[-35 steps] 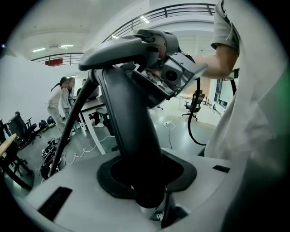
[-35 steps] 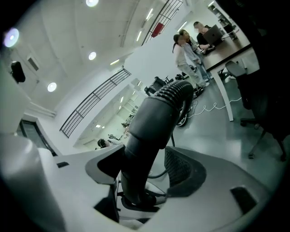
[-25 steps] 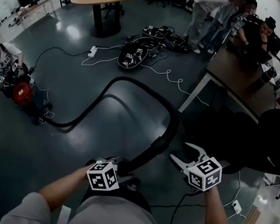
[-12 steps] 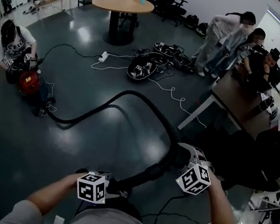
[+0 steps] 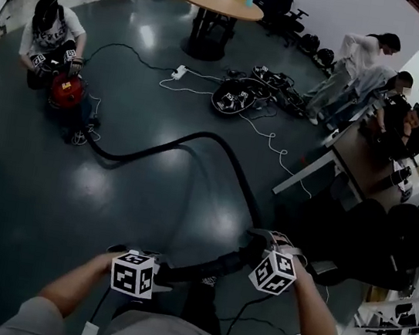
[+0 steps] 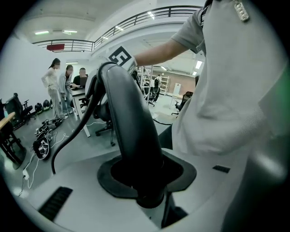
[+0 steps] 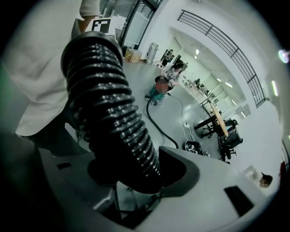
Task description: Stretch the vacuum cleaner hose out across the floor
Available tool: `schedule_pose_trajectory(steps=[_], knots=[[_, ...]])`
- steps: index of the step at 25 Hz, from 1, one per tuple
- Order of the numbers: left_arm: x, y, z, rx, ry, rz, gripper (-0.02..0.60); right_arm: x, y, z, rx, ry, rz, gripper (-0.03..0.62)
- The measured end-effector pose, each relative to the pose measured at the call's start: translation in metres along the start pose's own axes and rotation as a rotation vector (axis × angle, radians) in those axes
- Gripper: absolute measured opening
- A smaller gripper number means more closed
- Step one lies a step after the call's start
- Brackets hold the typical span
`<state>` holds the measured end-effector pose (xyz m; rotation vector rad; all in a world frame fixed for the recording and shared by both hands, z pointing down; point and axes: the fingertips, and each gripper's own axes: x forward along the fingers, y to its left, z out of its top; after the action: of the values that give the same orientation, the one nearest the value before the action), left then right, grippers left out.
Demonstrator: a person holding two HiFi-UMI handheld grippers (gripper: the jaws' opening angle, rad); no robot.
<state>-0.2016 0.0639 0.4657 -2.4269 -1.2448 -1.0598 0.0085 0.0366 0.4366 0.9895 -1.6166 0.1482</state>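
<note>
A black vacuum hose (image 5: 219,153) runs from the red vacuum cleaner (image 5: 66,92) at the far left, bends across the dark floor and rises to my hands. My left gripper (image 5: 167,270) is shut on the smooth black end tube (image 6: 129,127), which fills its jaws in the left gripper view (image 6: 147,176). A little further along, my right gripper (image 5: 251,245) is round the ribbed hose (image 7: 113,118). Its jaws (image 7: 136,176) are closing, and the hose sits between them against both pads.
A person (image 5: 55,26) crouches at the vacuum cleaner. White cables and a power strip (image 5: 181,73) lie near black gear (image 5: 239,97) on the floor. A round table (image 5: 218,2) stands at the back. A desk (image 5: 344,156), people (image 5: 362,57) and a black chair (image 5: 386,236) are at the right.
My right gripper, open and apart from the hose a second ago, has moved left onto it and closed round it. The left gripper keeps its hold. The hose's bend lies flatter.
</note>
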Motion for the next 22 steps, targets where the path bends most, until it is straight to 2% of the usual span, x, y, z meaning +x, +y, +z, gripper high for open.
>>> schedule_pose_trajectory(steps=[6,9,12,17,22], knots=[[-0.007,-0.016,0.013,-0.112,-0.081,0.093,0.109,-0.032,0.044,-0.002,0.106,0.047,0.105,0.204],[-0.003,-0.023,0.024,-0.131,-0.106,0.131,0.104,-0.046,0.069,-0.017,0.158,0.077,0.129,0.201],[0.014,-0.04,0.04,-0.108,-0.089,0.144,0.104,-0.065,0.098,-0.039,0.204,0.075,0.123,0.196],[0.069,-0.084,0.087,-0.061,-0.044,0.146,0.104,-0.11,0.157,-0.102,0.297,0.041,0.081,0.193],[0.133,-0.131,0.113,-0.104,-0.007,0.17,0.103,-0.132,0.213,-0.156,0.413,-0.066,0.009,0.193]])
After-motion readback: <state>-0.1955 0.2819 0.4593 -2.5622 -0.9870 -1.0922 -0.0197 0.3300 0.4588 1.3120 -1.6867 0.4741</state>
